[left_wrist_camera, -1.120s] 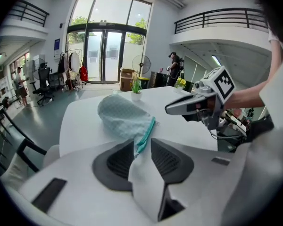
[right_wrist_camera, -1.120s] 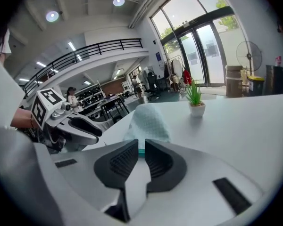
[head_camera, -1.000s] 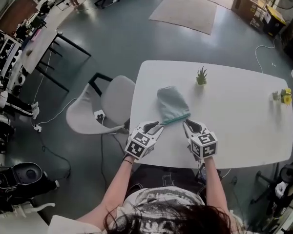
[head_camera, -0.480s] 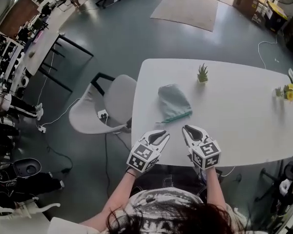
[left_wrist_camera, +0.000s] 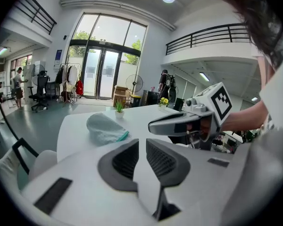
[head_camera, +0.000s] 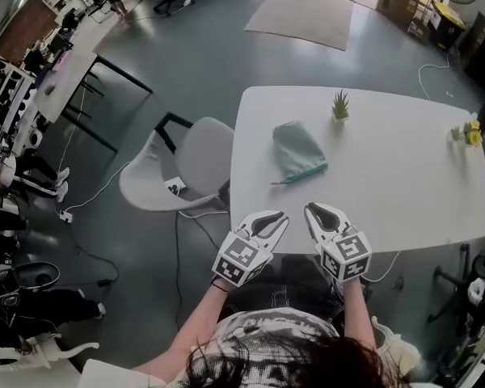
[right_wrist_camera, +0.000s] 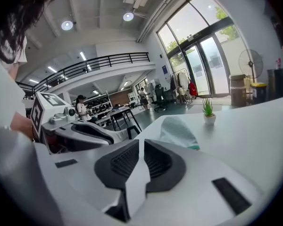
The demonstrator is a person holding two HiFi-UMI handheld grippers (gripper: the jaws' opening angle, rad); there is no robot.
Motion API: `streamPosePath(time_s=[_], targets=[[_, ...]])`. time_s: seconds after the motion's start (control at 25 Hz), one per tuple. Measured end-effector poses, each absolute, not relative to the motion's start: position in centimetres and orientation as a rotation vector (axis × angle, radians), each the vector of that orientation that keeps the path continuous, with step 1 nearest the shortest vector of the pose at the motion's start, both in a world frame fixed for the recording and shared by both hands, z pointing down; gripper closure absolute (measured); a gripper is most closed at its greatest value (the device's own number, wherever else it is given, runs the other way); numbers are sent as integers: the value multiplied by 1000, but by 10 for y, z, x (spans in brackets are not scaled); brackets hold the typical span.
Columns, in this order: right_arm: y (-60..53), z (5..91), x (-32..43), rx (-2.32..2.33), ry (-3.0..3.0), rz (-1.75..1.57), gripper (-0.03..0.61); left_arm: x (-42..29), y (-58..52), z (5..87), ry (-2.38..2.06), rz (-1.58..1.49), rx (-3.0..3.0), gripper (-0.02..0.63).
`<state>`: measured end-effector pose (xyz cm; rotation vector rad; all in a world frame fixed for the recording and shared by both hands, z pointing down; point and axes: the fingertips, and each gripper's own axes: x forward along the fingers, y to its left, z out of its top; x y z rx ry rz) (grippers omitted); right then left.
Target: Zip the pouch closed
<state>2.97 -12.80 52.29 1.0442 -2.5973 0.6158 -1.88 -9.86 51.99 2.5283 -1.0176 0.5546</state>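
While both grippers hang over the table's [head_camera: 404,208] near edge at lower centre of the head view, the pouch [head_camera: 299,153] lies flat above them, well apart.

Left gripper view: the left gripper [left_wrist_camera: 142,142] has just been closing its jaws; a narrow gap remains, nothing between, and the pouch [left_wrist_camera: 104,128] lies left of centre.

Right gripper view: the right gripper [right_wrist_camera: 141,142] shows a thin gap, empty, with the pouch [right_wrist_camera: 177,132] just right of centre.
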Motion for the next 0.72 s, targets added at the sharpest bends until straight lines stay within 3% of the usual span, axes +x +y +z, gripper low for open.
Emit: streamPosePath(time_s=[0.72], targets=[[3,482,12,1222,-2608,498,568,-34,11,484,-956,451,2691,578]])
